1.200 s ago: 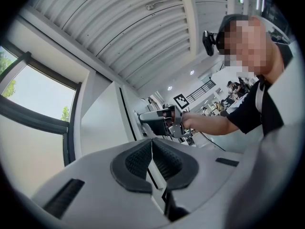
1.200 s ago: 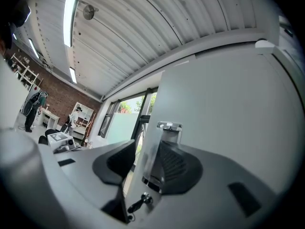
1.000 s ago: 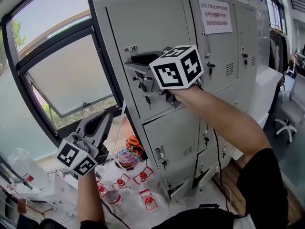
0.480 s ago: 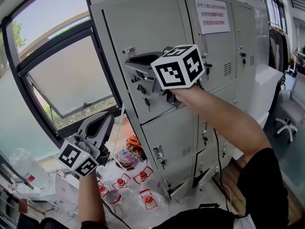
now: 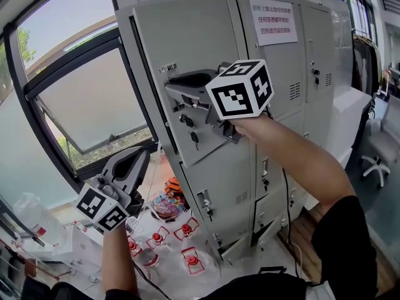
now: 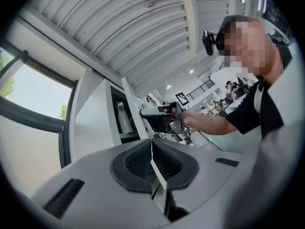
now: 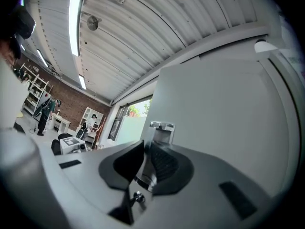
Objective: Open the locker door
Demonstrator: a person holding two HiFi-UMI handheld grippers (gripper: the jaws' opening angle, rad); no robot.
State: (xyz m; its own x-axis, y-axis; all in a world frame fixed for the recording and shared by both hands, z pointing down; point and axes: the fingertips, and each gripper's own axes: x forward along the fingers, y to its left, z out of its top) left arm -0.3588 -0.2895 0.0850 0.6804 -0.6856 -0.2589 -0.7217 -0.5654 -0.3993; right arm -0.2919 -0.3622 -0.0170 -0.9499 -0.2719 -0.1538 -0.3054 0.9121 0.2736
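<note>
Hanging low at the left, under the tilted-open window pane (image 5: 87,99), the left gripper (image 5: 133,159) points up and toward the lockers. Its jaws are pressed together with nothing between them. In its own view the two ribbed pads (image 6: 138,160) meet along a thin seam. Its marker cube (image 5: 100,208) sits just above the hand that holds it. On the floor beside it lie red-capped plastic bottles (image 5: 187,262) and a colourful bag (image 5: 165,205).

Next comes the grey locker bank (image 5: 325,55). The locker door (image 5: 187,36) is the upper one in the leftmost column. It stands ajar, its free left edge swung out from the frame with a dark gap running along it. The left gripper view looks into the open compartment, where a white jug (image 6: 124,118) stands on a shelf.

The right gripper (image 5: 178,87) is at the door's left edge, below the small hasp (image 5: 167,66). Its jaws have just been closing and now stand narrow, with the door's sheet-metal edge clamped between the pads (image 7: 164,163). A key (image 5: 194,137) hangs from the lock just beneath them.

Further right, a white notice with red print (image 5: 274,20) is stuck on the neighbouring upper door. An office chair (image 5: 375,158) stands at the far right edge.
</note>
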